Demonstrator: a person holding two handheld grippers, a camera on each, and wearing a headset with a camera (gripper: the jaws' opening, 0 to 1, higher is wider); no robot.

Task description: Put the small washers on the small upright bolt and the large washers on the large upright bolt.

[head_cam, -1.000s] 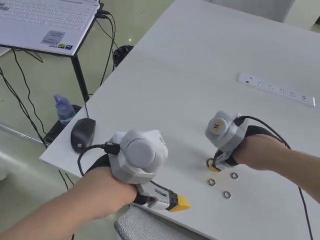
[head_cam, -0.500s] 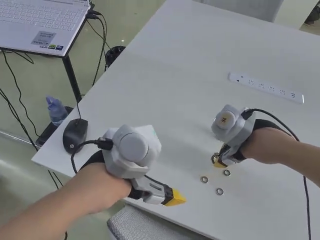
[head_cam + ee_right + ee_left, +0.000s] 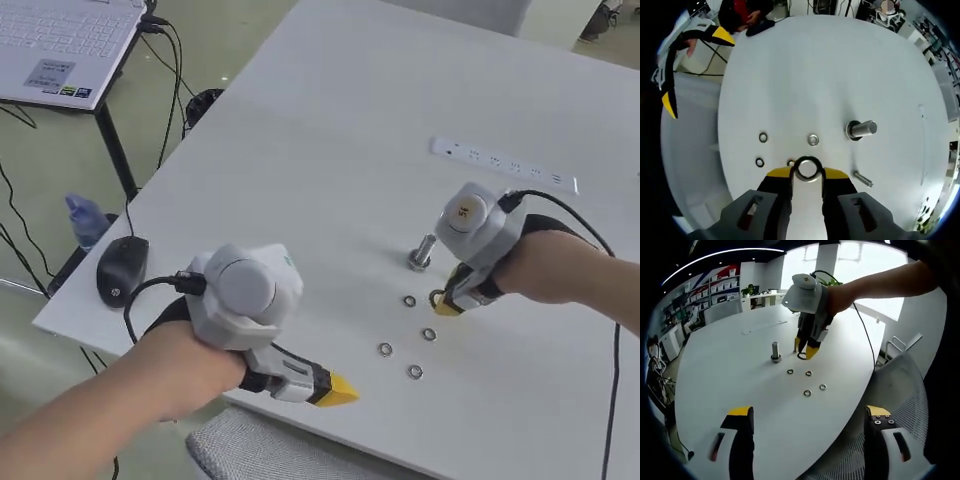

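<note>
while right gripper (image 3: 808, 174) clamps one washer (image 3: 796, 168), left gripper (image 3: 808, 413) gapes — four washers (image 3: 409, 301) loose.

A broad white tabletop (image 3: 330, 120) slants from the lower left to the upper right of the head view. It bears a long white power strip (image 3: 505, 165) at upper right and a black computer mouse (image 3: 122, 270) by its left edge. Left of it lies a pale glossy floor (image 3: 230, 40), where a clear plastic bottle with a blue cap (image 3: 86, 215) stands (black cables trail nearby). An open white laptop (image 3: 60, 40) sits on a black-legged stand (image 3: 115, 150) at upper left. A grey mesh chair seat (image 3: 250, 455) shows at the bottom edge. In the left gripper view, bright windows (image 3: 865, 260) glare along the top, with wall shelving (image 3: 725, 287) and green plants (image 3: 747, 290) at upper left.
</note>
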